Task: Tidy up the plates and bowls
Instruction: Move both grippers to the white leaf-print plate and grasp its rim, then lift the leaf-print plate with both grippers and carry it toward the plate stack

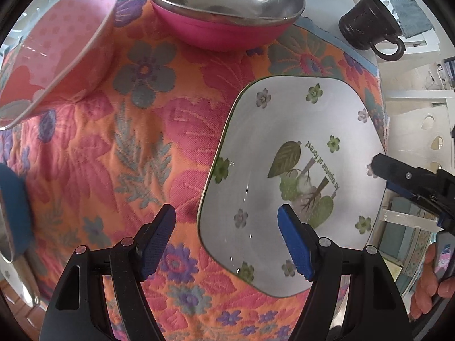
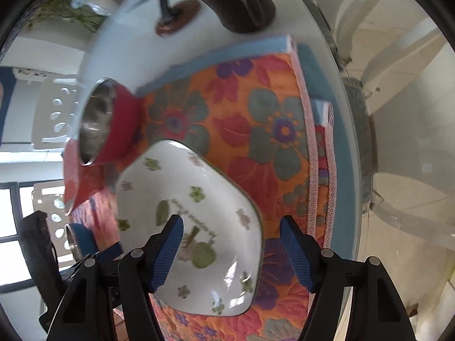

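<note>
Over the flowered quilted mat, the left gripper hung pointing down with its blue-padded jaws spread wide and nothing between them. One pad stood above the bare cloth, the other above the near edge of the white square plate, so the plate's rim lay under the gap; whether a pad touched it could not be told. The plate, printed with green leaves and small flowers, lay flat on the mat.

The right gripper also stood spread and held nothing, its left pad over the plate and its right pad over the mat beyond the plate's edge. In the left view its black finger reached over the plate's far side, with a hand behind it.

Around the plate sat a pink steel-lined bowl at the mat's far edge, a pink dotted bowl to the left, and a blue-sided bowl at the frame's left margin. A dark mug stood off the mat on the white table.
</note>
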Demonstrator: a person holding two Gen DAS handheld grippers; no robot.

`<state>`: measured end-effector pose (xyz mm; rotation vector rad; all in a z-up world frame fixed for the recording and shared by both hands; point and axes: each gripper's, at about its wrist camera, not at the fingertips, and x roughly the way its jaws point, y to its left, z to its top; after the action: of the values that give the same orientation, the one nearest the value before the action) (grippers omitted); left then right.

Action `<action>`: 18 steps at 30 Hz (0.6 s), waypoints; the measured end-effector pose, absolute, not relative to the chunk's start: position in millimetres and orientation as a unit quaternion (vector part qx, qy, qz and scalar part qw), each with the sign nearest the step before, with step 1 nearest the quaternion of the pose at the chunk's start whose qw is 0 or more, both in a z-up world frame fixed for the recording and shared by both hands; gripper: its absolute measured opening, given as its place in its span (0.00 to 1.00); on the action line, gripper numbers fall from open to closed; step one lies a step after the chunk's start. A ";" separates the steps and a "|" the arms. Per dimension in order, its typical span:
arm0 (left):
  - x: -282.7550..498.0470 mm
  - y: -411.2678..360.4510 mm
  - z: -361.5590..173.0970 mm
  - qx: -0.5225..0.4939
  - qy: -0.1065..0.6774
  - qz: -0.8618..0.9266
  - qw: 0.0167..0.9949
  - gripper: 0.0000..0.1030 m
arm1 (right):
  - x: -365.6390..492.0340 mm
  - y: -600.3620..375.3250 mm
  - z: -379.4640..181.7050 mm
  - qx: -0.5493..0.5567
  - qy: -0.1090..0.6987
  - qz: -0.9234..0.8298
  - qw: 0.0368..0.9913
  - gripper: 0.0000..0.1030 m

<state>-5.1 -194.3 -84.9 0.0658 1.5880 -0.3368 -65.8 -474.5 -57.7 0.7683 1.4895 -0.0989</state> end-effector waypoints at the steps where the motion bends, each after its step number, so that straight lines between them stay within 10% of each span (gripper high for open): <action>1: -4.3 -195.5 -87.2 0.029 0.710 -0.154 0.686 0.70 | -65.3 -475.0 -61.4 0.350 0.658 -0.038 0.665 0.66; 18: -17.0 -234.8 -107.9 0.062 0.699 -0.177 0.690 0.70 | -35.6 -431.4 -81.4 0.269 0.697 0.018 0.665 0.75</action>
<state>-17.0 -234.8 -107.9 0.1375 1.5639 -0.3956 -35.6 -431.4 -81.4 0.6077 1.5732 0.0414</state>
